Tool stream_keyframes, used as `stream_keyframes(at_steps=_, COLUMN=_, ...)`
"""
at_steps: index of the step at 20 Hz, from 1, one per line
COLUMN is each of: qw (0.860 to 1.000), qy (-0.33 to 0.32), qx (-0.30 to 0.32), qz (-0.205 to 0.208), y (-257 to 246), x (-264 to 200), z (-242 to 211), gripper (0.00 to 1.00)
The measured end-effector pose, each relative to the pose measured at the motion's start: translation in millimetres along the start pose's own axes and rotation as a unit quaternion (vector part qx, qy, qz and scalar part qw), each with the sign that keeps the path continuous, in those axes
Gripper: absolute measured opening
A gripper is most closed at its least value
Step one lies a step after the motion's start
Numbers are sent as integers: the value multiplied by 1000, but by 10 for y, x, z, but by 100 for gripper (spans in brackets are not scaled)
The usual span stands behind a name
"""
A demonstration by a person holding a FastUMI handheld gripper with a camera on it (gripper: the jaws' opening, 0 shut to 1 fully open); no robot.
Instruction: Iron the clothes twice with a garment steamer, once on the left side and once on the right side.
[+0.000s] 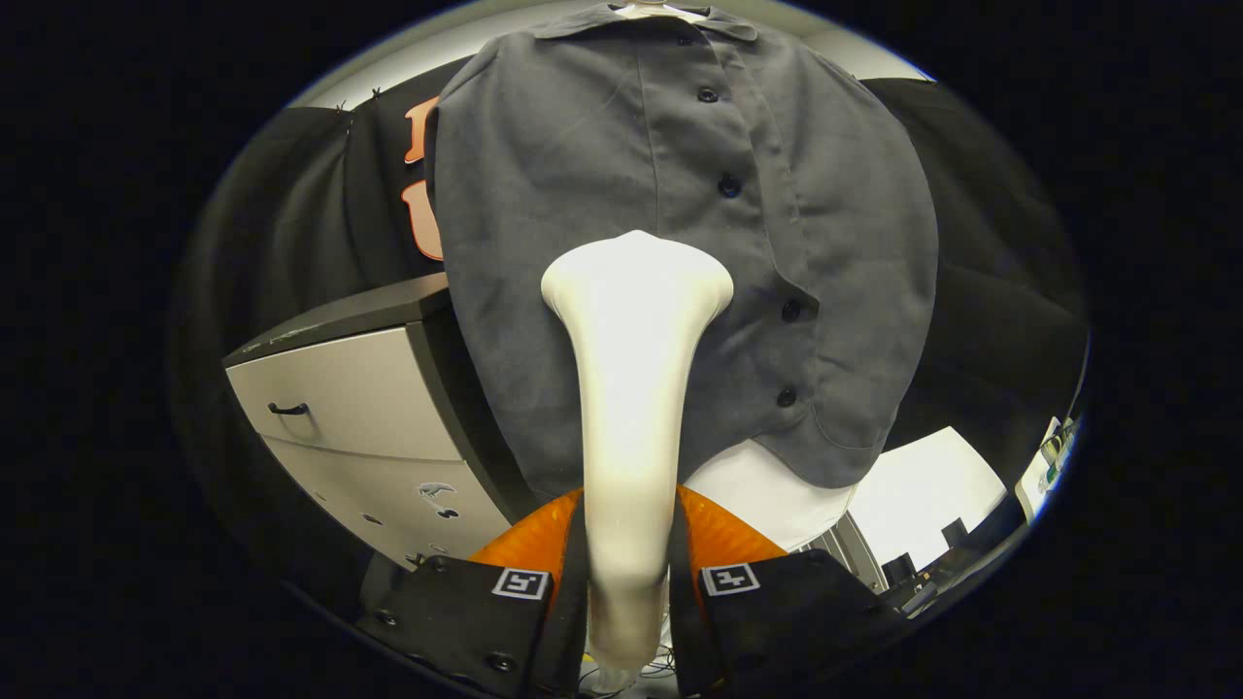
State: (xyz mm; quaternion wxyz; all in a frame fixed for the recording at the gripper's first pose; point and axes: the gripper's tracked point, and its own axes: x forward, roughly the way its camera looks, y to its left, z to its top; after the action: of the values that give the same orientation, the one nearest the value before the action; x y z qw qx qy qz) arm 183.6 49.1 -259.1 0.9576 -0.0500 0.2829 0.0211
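Garment steamer [631,388], frame centre: we note tongs [626,582] pinching its handle, head against grey shirt [602,175].

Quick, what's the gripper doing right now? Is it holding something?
Gripper: shut on the garment steamer, both fingers pressing its handle; the steamer's head is up against the grey shirt.

The gripper [629,568] points forward and slightly up, its two fingers [486,607] standing close together, one on each side of the steamer [631,388] handle. Both fingers press against the handle and clamp it between them, so the steamer's head rises well beyond the fingertips.
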Motion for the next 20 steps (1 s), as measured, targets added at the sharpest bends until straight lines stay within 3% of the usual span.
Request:
stream_keyframes(at_steps=11, qw=995, qy=-100, qx=7, qz=5, y=-246, x=-821, z=972, gripper=43)
stream_keyframes(at_steps=20, qw=988, qy=-156, qx=17, qz=-10, y=-730, x=-1061, z=1920, gripper=43)
